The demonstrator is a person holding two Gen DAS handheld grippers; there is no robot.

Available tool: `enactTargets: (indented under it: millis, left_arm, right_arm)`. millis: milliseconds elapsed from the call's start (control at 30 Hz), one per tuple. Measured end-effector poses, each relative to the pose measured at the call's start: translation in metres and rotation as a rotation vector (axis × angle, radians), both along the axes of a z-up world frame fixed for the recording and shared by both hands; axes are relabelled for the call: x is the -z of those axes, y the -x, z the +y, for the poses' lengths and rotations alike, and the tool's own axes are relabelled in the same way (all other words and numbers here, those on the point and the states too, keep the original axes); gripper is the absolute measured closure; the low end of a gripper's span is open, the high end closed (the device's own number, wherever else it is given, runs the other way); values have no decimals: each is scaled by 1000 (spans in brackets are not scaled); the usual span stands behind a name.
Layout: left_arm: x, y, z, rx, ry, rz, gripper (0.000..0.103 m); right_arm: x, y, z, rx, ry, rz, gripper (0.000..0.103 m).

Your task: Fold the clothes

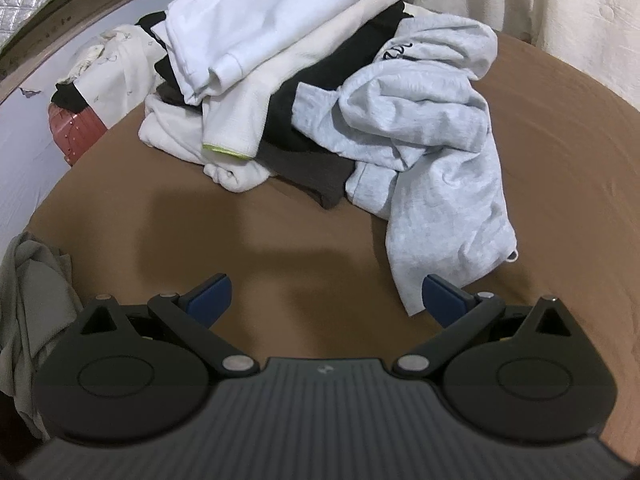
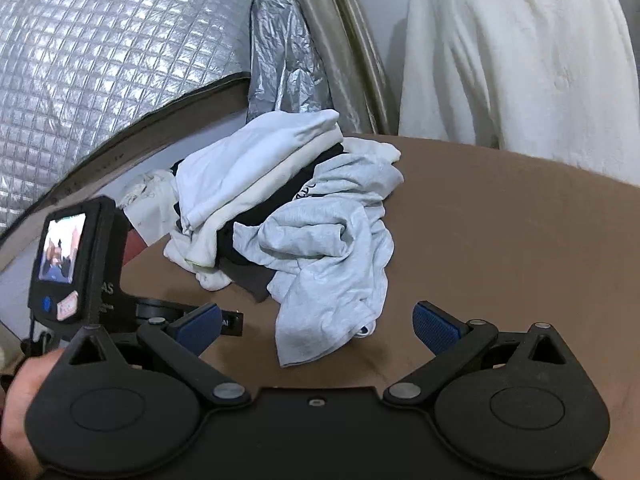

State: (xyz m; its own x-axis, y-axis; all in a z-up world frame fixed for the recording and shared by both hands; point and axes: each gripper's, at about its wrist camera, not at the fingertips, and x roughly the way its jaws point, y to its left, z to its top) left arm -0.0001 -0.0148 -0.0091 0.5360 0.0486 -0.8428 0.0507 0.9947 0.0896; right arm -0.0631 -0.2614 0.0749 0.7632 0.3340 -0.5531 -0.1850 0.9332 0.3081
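Brown sheet (image 1: 280, 232) covered the bed, smooth and mostly bare in front. On it lay a pile of clothes (image 1: 280, 60): white, cream and black pieces stacked roughly at the back, and a pale grey hoodie (image 1: 424, 128) crumpled against the stack's right side, one part trailing forward over the sheet. It was not folded. Whether the stacked pieces were folded neatly could not be told.

Both tools were released and gripped nothing. The left gripper (image 1: 326, 300) hovered low over bare sheet, its right blue pad just beside the hoodie's trailing end. The right gripper (image 2: 316, 324) hung spread wide too, that same trailing end lying between its pads, not pinched. A hand (image 2: 20, 408) held the left tool's handle.

Risks, as a judgement: the hoodie leaned on the stack, so pulling it by one end could drag or topple the pieces above. A pinch on bunched cloth might catch two layers and twist the garment. A drawstring loop (image 2: 366, 330) near the hem could snag a finger.

Around the bed: a silver quilted panel (image 2: 100, 60) on the left, a cream curtain (image 2: 520, 60) behind, a red case (image 1: 76, 128) beyond the far edge, and grey-green cloth (image 1: 32, 300) at the near left.
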Motion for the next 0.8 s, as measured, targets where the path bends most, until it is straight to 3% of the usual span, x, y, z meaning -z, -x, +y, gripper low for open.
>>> enactTargets:
  millis: [400, 800]
  left_arm:
    - [1, 2, -6, 47, 40, -9, 0]
    - [4, 2, -11, 40, 3, -15, 0]
  right_arm:
    - [2, 2, 1, -5, 29, 0, 0]
    - [1, 3, 0, 6, 31, 4, 0]
